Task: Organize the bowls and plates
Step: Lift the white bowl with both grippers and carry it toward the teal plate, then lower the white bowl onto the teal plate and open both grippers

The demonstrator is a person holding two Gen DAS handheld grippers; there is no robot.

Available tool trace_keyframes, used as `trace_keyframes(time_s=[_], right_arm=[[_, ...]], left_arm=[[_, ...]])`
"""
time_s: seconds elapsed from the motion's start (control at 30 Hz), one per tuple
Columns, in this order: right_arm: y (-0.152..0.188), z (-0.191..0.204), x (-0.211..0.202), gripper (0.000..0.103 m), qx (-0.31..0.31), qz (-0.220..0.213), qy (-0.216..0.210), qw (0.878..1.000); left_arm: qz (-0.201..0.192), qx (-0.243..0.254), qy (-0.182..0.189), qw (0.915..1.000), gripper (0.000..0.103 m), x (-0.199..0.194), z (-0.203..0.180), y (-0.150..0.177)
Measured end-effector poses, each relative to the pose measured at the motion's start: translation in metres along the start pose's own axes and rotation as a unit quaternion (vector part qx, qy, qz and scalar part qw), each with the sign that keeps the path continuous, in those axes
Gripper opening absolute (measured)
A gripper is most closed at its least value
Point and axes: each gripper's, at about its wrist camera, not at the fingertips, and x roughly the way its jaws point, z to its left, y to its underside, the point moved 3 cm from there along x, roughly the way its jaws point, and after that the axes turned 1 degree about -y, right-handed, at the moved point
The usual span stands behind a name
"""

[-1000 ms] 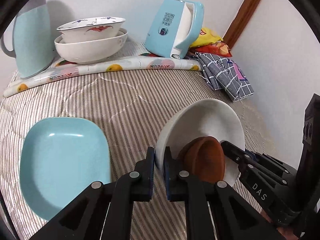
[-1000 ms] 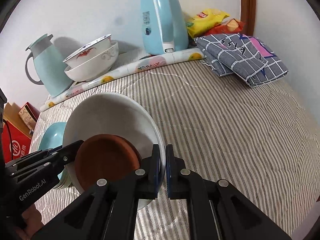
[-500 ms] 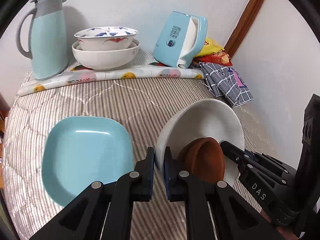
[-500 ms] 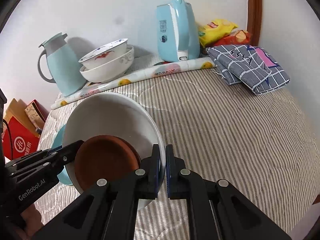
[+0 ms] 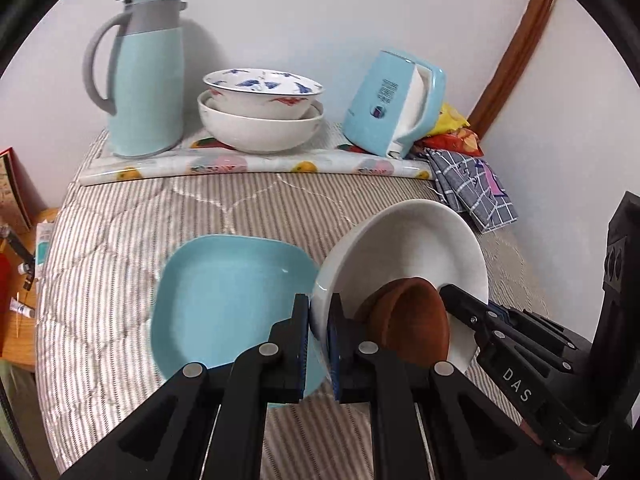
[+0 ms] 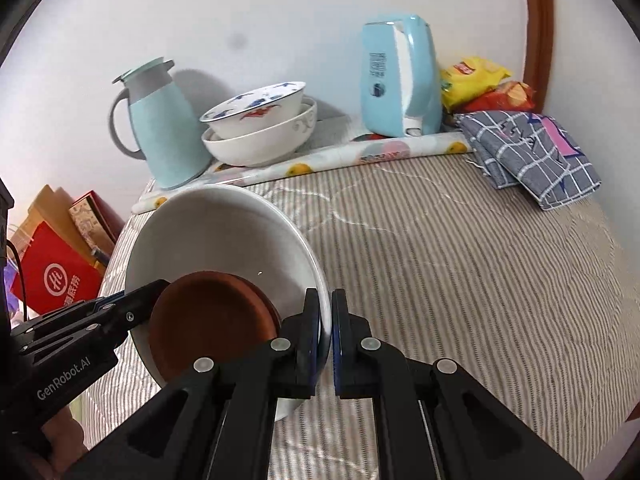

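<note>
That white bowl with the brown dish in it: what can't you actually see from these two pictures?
- Left wrist view: the white bowl has its near rim hidden behind the left gripper.
- Right wrist view: the bowl's underside faces away; the right gripper covers its near edge.
- Brown dish: its lower part sits behind the black fingers.
- Blue plate: its near corner is hidden by the fingers.

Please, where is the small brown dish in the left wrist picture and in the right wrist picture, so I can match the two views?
Left wrist: the brown dish lies low and right of centre, inside the white plate.
Right wrist: the brown dish lies low and left of centre, inside the same white plate.
Shared landmark: the stacked bowls by the back wall.
</note>
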Motion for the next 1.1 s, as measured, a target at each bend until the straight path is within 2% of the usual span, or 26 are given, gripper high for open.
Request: trace_keyframes(time_s=[0.43,1.1], right_arm=[[0.002,0.035,0.010,0.006,-0.026,0.009,-0.007,1.000],[0.000,0.067,0.025,0.006,-0.041,0.019,-0.013,0.999]], left_arm=[[-0.005,-0.025,-0.005,0.9997,0.009,-0.008,0.033,0.005],[-0.007,-0.043,-0.014,0.9989,0.009,-0.010,0.068,0.004]])
